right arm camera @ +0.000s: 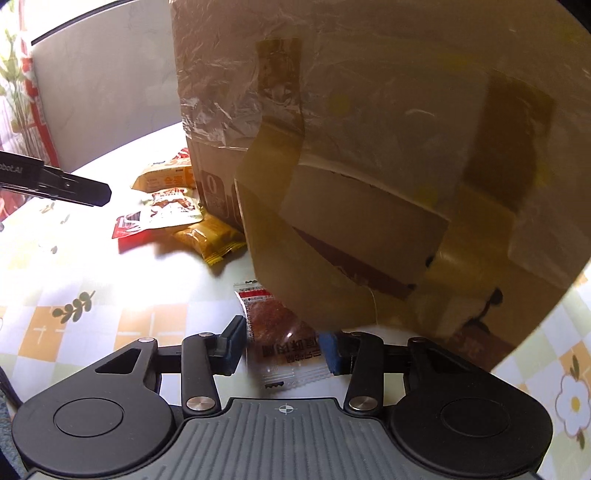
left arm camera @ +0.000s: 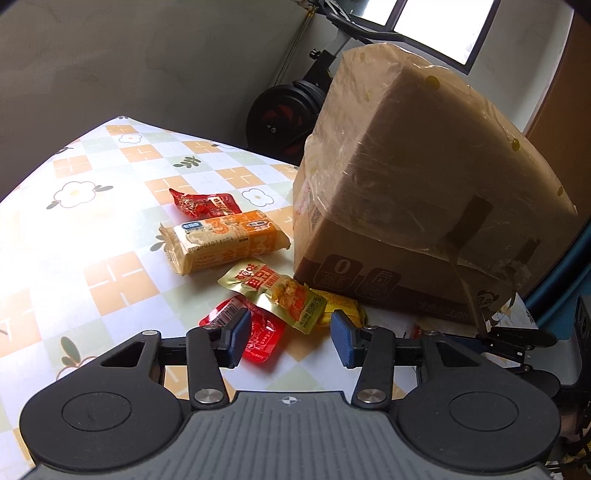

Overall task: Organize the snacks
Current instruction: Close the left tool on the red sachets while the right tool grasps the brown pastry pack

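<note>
Several snack packets lie on the checked tablecloth (left arm camera: 92, 229) beside a taped cardboard box (left arm camera: 406, 184). My left gripper (left arm camera: 291, 338) is open, low over a red packet (left arm camera: 262, 338) that lies by its left pad; a gold packet (left arm camera: 273, 291) and a yellow packet (left arm camera: 341, 306) lie just beyond. Farther off are an orange biscuit pack (left arm camera: 221, 240) and a red wrapper (left arm camera: 205, 203). My right gripper (right arm camera: 284, 352) is shut on a clear packet of brown snack (right arm camera: 280, 332) at the box's (right arm camera: 369, 147) foot. The yellow packet (right arm camera: 210, 236) shows to the left.
The box fills the right of both views and overhangs the right gripper. A finger of the left gripper (right arm camera: 55, 181) reaches in from the left edge. An exercise machine with a black wheel (left arm camera: 280, 118) stands behind the table's far edge, under a window (left arm camera: 443, 26).
</note>
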A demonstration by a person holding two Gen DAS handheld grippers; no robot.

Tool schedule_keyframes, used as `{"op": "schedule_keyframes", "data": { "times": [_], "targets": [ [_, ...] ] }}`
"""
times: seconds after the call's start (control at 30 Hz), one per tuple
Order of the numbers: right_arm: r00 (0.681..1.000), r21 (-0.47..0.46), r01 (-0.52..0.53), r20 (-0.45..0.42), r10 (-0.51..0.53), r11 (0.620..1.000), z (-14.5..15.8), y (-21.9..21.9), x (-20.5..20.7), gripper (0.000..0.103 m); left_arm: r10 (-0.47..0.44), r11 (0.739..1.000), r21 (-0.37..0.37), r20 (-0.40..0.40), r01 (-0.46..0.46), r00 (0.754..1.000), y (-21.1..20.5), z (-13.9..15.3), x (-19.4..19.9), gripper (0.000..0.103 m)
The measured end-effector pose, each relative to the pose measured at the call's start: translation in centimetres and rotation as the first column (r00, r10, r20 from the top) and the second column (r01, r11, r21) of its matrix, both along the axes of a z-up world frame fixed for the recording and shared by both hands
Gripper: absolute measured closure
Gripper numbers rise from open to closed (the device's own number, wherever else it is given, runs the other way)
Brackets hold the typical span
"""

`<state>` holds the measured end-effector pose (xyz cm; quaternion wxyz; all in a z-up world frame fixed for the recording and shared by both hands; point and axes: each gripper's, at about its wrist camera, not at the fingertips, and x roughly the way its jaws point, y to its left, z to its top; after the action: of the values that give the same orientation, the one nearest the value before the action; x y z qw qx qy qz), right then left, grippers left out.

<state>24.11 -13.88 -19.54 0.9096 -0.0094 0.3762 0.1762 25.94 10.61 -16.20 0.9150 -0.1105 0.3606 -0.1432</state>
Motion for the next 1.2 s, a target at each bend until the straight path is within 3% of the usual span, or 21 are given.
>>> {"op": "schedule_keyframes", "data": {
  "times": [0.2, 0.33, 0.47, 0.7, 0.9, 1.0, 1.2],
  "targets": [
    [0.998, 0.039, 0.053, 0.04, -0.054, 0.998, -0.6, -0.7, -1.5, 0.063, 0.025, 0.999, 0.035, -0.032, -0.024, 0.999, 0.0, -1.3, 1.1, 0.053],
    [0.995, 0.007, 0.055, 0.084, -0.055, 0.998, -1.0, -0.1, -2.4, 0.063, 0.038, 0.995, 0.089, -0.053, -0.033, 0.998, 0.6, -2.0, 1.8, 0.053],
    [0.995, 0.017, 0.055, 0.085, -0.056, 0.998, -1.0, -0.3, -2.3, 0.063, 0.034, 0.996, 0.089, -0.057, -0.029, 0.998, 1.0, -1.7, 2.6, 0.051],
    [0.995, 0.029, 0.053, 0.085, -0.056, 0.998, -1.0, -0.4, -2.3, 0.063, 0.057, 0.99, 0.127, -0.019, -0.055, 0.998, -1.5, -1.4, 5.4, 0.034],
    [0.994, 0.035, 0.057, 0.087, -0.06, 0.998, -0.8, -0.6, -2.5, 0.063, 0.074, 0.978, 0.195, -0.017, -0.069, 0.997, -3.2, -2.3, 7.5, 0.033],
    [0.994, 0.036, 0.058, 0.088, -0.061, 0.998, -0.8, -0.6, -2.5, 0.063, 0.078, 0.972, 0.226, -0.044, -0.066, 0.996, -3.1, -3.2, 7.3, 0.033],
    [0.994, 0.057, 0.059, 0.084, -0.064, 0.997, -0.7, -0.8, -2.4, 0.063, 0.099, 0.974, 0.208, -0.048, -0.087, 0.994, -2.2, -3.3, 5.5, 0.032]
  ]
}}
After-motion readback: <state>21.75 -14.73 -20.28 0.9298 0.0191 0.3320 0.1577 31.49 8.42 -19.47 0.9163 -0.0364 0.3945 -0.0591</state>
